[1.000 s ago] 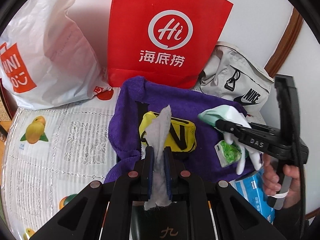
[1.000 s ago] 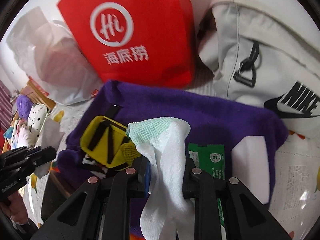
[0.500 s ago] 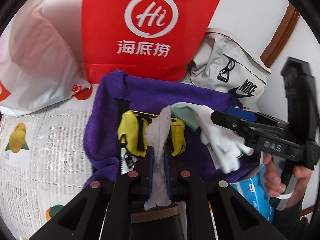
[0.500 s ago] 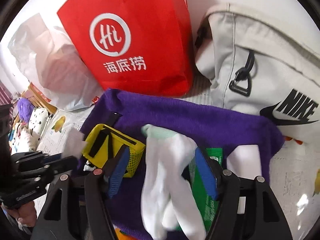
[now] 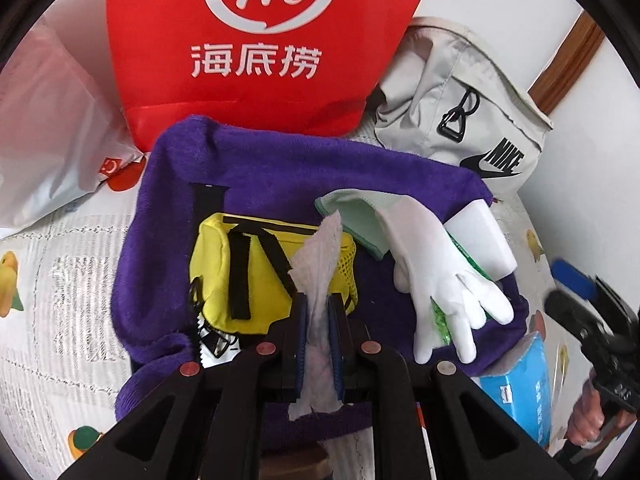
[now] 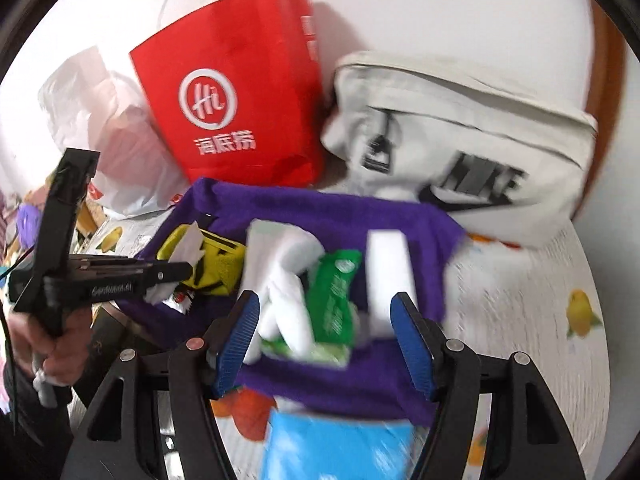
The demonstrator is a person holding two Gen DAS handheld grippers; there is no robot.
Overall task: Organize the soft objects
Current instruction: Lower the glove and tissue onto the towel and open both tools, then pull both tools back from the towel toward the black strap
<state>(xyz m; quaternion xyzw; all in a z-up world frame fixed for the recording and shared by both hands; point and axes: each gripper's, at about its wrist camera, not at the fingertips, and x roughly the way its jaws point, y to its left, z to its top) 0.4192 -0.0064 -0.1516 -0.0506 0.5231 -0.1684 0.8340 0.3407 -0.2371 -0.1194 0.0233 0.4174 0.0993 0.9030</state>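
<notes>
White glove lies on our purple towel, our right gripper spread wide with nothing between, our left gripper clamping a grey cloth.

The left gripper points steeply down, its jaws clamped nearly together. The right gripper also tilts down, jaws spread apart and gripping nothing, having just been opening.

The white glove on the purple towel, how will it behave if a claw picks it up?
Probably floppy: the white glove lies limp over the green packet, fingers splayed. Likely light, thin fabric. It may drape or snag, since it rests on the fuzzy purple towel.
</notes>
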